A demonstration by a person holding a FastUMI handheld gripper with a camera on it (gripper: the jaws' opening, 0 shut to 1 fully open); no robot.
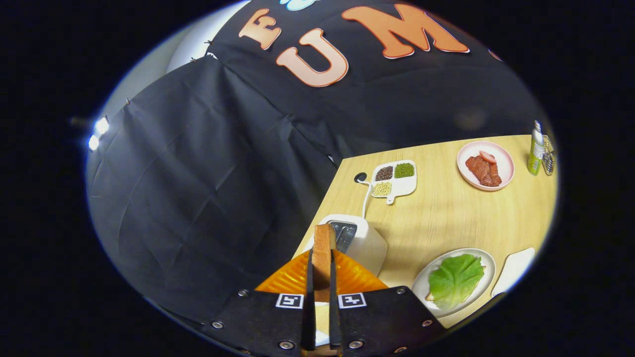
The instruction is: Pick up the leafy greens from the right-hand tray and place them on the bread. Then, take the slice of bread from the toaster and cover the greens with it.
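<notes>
One slice of bread [323, 250] sits clamped edge-on in my tongs [320, 292], both fingers pressed to its faces, lifted above the toaster [364, 243]. The lettuce leaf [455, 278] already lies on the white plate [483, 258] to the near right, bread corner peeking from under it. To do this well I'd swing right, tip the slice flat and lower it square over the greens. The tabletop [446, 218] between toaster and plate looks open; its left edge lies close beside the toaster.
</notes>
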